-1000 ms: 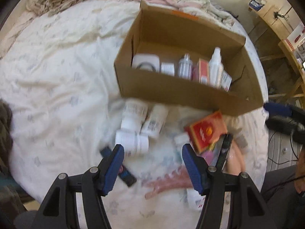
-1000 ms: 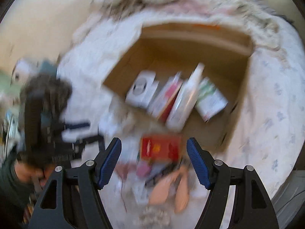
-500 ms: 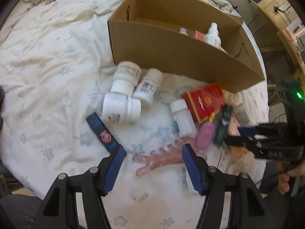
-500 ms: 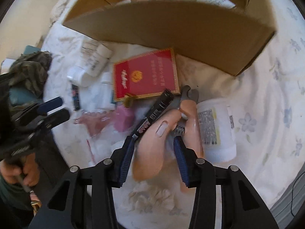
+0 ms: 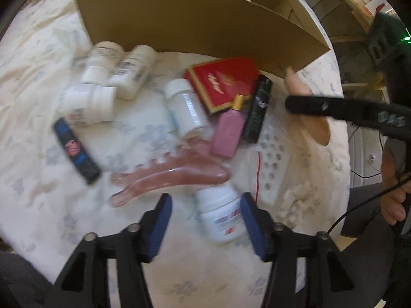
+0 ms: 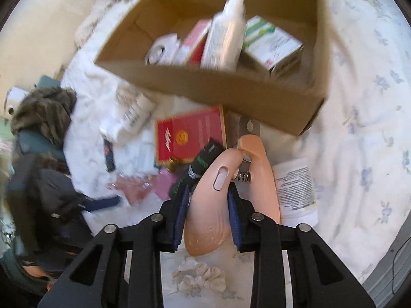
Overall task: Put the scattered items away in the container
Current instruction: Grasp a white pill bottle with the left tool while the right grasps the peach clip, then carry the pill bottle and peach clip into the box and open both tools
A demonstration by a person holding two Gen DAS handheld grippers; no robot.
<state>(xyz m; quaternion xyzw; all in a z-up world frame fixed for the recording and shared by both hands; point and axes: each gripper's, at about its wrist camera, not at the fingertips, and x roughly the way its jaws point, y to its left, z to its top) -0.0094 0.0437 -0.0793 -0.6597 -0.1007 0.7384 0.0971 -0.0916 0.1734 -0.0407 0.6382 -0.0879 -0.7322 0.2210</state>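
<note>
The right gripper [image 6: 206, 211] is clamping one peach-coloured handle of the nail clippers [image 6: 213, 195], its jaws having just been closing onto it; the clippers' other handle and the spring between them are lying just outside the right-hand pad. The left gripper [image 5: 205, 220] is standing released, jaws having just been narrowing, with a white pill bottle [image 5: 222, 214] lying on the bed [image 5: 38, 154] between its pads, though blur makes it hard to tell whether the right-hand pad is touching it. Just beyond that bottle a pink comb-like tool [image 5: 169, 174] is lying across the sheet, with a pink bottle [image 5: 228, 131], a black tube [image 5: 258, 110] and a red packet [image 5: 223, 82] crowding together behind it. More white bottles [image 5: 120, 71] and a dark blue-labelled stick [image 5: 75, 151] are lying to the left. The cardboard box [image 6: 231, 89] is sitting at the far side of the pile, already holding a white spray bottle [image 6: 226, 36] and several small cartons [image 6: 272, 43].
</note>
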